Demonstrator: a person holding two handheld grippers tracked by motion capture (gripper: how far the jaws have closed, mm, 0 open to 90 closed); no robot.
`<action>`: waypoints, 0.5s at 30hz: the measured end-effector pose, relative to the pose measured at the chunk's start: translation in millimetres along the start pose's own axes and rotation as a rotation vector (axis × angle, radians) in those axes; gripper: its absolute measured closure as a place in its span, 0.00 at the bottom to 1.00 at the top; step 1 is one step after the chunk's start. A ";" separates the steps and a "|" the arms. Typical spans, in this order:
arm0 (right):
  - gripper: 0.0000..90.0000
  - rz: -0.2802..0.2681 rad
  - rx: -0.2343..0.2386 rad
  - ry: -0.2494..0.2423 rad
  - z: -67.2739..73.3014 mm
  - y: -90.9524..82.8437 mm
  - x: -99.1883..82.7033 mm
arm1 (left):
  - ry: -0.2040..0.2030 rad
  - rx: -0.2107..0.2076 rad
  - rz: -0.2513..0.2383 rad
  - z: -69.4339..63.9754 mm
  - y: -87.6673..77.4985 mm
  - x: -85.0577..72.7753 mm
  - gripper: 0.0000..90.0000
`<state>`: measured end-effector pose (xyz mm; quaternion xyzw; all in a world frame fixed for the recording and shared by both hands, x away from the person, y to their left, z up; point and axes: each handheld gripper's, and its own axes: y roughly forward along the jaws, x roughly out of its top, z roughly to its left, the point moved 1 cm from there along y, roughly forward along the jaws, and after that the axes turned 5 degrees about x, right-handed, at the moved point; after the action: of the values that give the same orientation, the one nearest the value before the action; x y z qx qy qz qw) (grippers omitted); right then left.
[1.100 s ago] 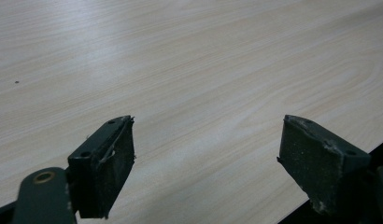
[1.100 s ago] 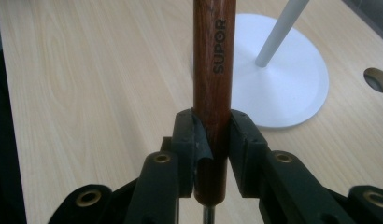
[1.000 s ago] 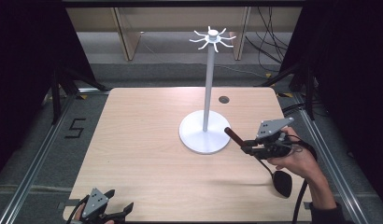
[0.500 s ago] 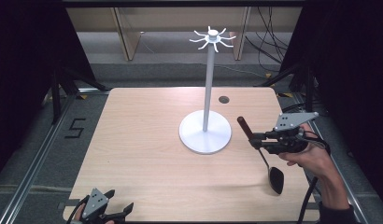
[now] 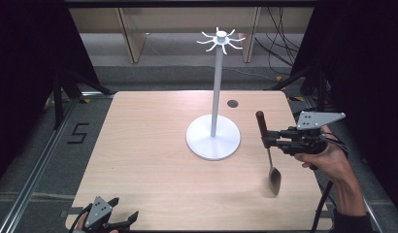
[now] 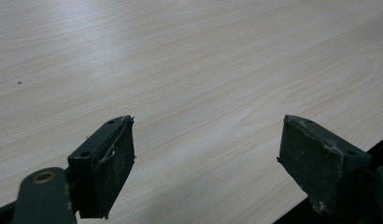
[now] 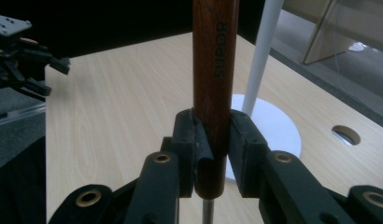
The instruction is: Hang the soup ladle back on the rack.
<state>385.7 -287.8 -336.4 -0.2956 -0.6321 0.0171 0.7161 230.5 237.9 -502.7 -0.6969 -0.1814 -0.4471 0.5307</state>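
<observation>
A: Two grippers in the high view. Nearest, at the table's point(image 5: 153, 165) front left edge, the left gripper point(image 5: 120, 221) rests low with its jaws spread apart and nothing between them.

B: The left gripper view agrees: both pads point(image 6: 108, 161) stand wide over bare wood grain, close to the table's edge.

A: Farther in, on the right side, a hand point(image 5: 328, 162) holds the right gripper point(image 5: 266, 141) level, pointing left. Its jaws are clamped on the dark red-brown handle of a ladle point(image 5: 268, 153).

B: In the right gripper view the pads point(image 7: 187, 140) press on both sides of that handle point(image 7: 213, 84), near its lower end, where a thin metal stem comes out. White lettering runs along the wood.

A: The ladle hangs nearly upright, handle up, bowl point(image 5: 274, 180) down, close above the tabletop near the right edge. Whether the bowl touches the wood I cannot tell.

B: Just left of it stands a white stand point(image 5: 214, 141) on a round base, apart from the ladle.

A: Its pole rises to a ring of small hooks point(image 5: 220, 40) at the top.
</observation>
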 end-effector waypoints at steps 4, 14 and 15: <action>0.83 -0.013 0.012 0.008 -2.0 -3.6 1.8 | 0.024 -0.001 0.008 1.5 -0.8 0.3 0.19; 0.83 -0.107 0.049 0.015 -3.8 -6.3 17.0 | 0.009 0.007 0.010 1.4 -1.4 -0.8 0.19; 0.83 -0.120 0.035 0.006 -4.5 -6.0 19.0 | 0.009 0.007 0.010 1.4 -1.4 -0.9 0.19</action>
<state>391.5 -286.9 -316.9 -0.2447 -0.6460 -0.0156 0.7229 229.6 239.9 -502.6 -0.6940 -0.1771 -0.4469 0.5360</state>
